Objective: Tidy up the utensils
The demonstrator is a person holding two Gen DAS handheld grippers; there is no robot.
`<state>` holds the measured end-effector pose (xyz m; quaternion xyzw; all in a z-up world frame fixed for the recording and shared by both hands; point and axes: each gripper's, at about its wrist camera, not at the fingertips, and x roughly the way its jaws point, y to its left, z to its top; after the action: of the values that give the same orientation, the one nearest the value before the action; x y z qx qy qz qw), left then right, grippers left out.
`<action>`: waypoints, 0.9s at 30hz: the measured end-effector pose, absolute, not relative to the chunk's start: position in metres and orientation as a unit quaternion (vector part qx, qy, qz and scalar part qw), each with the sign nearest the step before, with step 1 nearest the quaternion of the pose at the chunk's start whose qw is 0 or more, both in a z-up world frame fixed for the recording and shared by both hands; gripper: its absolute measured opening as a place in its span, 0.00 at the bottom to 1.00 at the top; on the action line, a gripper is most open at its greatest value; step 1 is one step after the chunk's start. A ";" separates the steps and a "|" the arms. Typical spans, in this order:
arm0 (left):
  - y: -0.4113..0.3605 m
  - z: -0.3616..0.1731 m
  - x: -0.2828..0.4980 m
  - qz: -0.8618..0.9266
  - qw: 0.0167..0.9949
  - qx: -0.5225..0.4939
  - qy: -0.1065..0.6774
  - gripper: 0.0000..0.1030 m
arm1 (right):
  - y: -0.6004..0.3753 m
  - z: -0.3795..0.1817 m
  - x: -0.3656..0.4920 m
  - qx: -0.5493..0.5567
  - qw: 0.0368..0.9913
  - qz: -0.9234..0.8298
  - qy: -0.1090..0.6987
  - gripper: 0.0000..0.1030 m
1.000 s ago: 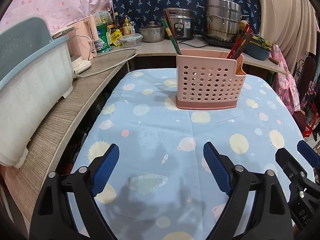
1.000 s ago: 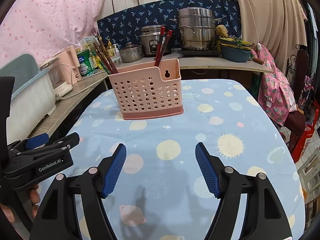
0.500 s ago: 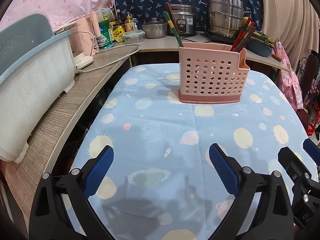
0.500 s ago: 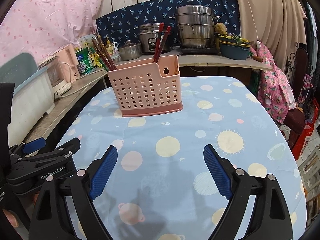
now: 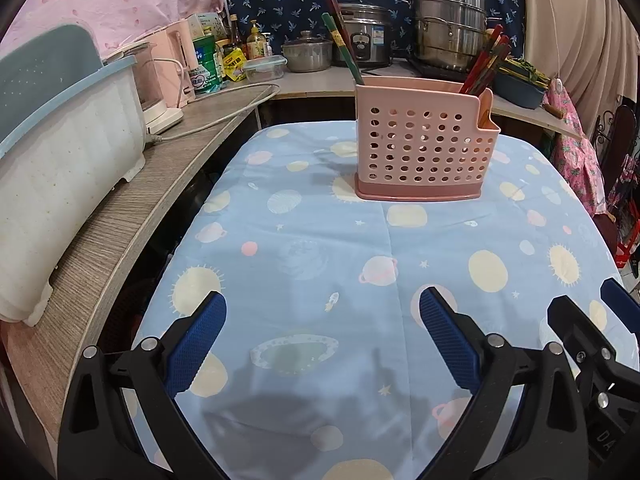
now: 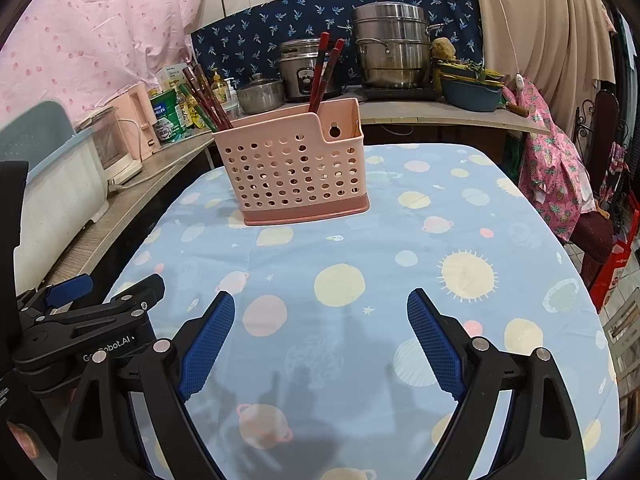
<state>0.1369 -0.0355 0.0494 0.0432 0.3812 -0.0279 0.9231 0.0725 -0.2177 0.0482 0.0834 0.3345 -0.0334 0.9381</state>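
A pink perforated utensil holder (image 5: 424, 152) (image 6: 296, 176) stands upright on the far half of the blue planet-print table (image 5: 320, 240). In the right wrist view a bunch of dark red chopsticks (image 6: 206, 96) leans out of its left end and two red chopsticks (image 6: 324, 72) rise from its right compartment. My left gripper (image 5: 320, 300) is open over the near cloth with nothing between its blue pads. My right gripper (image 6: 320, 300) is likewise open and empty. Each stands well short of the holder. The left gripper's fingers (image 6: 100, 292) show beside the right one.
A wooden counter (image 5: 132, 216) runs along the table's left with a white and grey-blue tub (image 5: 60, 152), a pink kettle (image 5: 176, 68) and a cable. Pots (image 5: 448, 28), a rice cooker and bottles line the back counter. Pink patterned cloth (image 6: 556, 176) hangs off the right.
The jaws of both grippers have spread wider apart. Neither hand has shifted much, and the holder and chopsticks stand as before.
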 end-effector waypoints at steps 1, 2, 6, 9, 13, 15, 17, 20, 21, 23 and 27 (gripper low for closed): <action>-0.036 0.049 0.137 -0.028 0.923 0.043 0.381 0.90 | -0.218 0.048 0.073 0.084 0.938 -0.033 0.335 0.82; -0.036 0.049 0.138 -0.030 0.923 0.044 0.381 0.90 | -0.218 0.047 0.074 0.084 0.938 -0.033 0.335 0.82; -0.038 0.047 0.140 -0.033 0.923 0.045 0.381 0.90 | -0.218 0.045 0.076 0.083 0.937 -0.033 0.338 0.82; -0.039 0.046 0.142 -0.030 0.923 0.047 0.381 0.90 | -0.218 0.042 0.079 0.083 0.936 -0.033 0.340 0.82; -0.040 0.045 0.145 -0.027 0.923 0.047 0.381 0.90 | -0.218 0.040 0.084 0.083 0.935 -0.032 0.343 0.82; -0.040 0.044 0.146 -0.028 0.923 0.048 0.382 0.90 | -0.218 0.039 0.087 0.083 0.935 -0.032 0.344 0.82; -0.041 0.044 0.149 -0.028 0.922 0.049 0.382 0.90 | -0.218 0.038 0.090 0.082 0.935 -0.031 0.344 0.82; -0.041 0.043 0.152 -0.028 0.922 0.050 0.382 0.90 | -0.217 0.037 0.094 0.081 0.934 -0.030 0.345 0.82; -0.042 0.043 0.154 -0.028 0.922 0.051 0.382 0.90 | -0.217 0.037 0.095 0.081 0.934 -0.030 0.346 0.82; -0.042 0.042 0.157 -0.028 0.922 0.052 0.382 0.90 | -0.217 0.036 0.099 0.080 0.934 -0.030 0.347 0.82; -0.044 0.041 0.164 -0.028 0.921 0.052 0.385 0.90 | -0.218 0.034 0.104 0.077 0.934 -0.031 0.348 0.82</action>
<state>0.1635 -0.0444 0.0409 0.0518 0.3854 -0.0277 0.9209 0.1044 -0.2176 0.0342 0.0769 0.3478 -0.0308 0.9339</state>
